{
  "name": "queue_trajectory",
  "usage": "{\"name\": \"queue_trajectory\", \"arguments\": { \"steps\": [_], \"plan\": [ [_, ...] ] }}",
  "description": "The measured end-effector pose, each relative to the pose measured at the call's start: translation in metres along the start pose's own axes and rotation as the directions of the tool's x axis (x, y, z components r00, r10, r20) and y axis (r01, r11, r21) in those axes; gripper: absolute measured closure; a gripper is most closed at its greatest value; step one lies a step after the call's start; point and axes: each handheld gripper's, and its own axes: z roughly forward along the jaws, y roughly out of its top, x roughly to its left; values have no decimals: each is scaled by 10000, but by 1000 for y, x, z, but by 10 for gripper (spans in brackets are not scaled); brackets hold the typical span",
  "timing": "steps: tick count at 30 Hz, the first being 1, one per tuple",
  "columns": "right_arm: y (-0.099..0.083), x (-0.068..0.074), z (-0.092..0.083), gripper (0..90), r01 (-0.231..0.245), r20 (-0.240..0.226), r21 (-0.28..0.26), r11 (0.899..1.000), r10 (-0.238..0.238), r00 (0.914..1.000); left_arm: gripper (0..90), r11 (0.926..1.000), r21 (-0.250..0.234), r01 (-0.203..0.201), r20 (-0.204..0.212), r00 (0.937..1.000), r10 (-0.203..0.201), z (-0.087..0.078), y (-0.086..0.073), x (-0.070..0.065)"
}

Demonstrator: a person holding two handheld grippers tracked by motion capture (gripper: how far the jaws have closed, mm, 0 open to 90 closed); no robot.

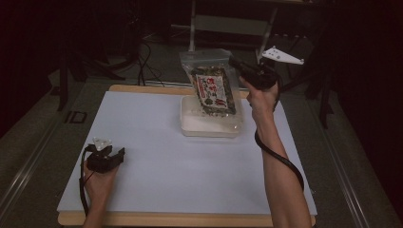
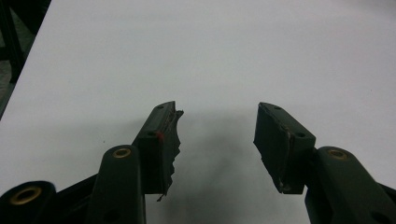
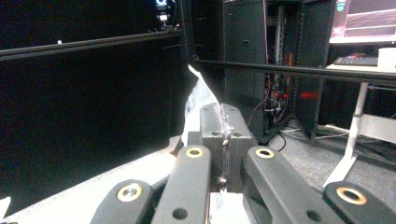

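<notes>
The bag [image 3: 198, 100] rises mostly hidden behind the right claw [image 3: 223, 122].

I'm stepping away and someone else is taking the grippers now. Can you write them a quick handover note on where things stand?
Right gripper: shut on the top edge of the clear snack bag, held up in the air. The bag hangs tilted over the white tray at the far side of the table; whether its lower end touches the tray is hard to tell.
Left gripper: open, holding nothing, low over the near left of the table.
Done: bag gripped and lifted.
Left: probably lowering the bag into the tray and letting go.
</notes>
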Motion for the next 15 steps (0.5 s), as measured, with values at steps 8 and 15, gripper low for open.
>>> {"name": "queue_trajectory", "arguments": {
  "steps": [8,15],
  "plan": [
    [-7,1,15,899,-199,-155,-25,9998,199,9997,493,10000,23,-17,-6,10000,17,-1,-1,0],
    [-13,-2,29,899,-501,-241,-112,9987,498,9985,493,10000,-11,23,-17,10000,-23,-2,-2,0]
  ]
}}
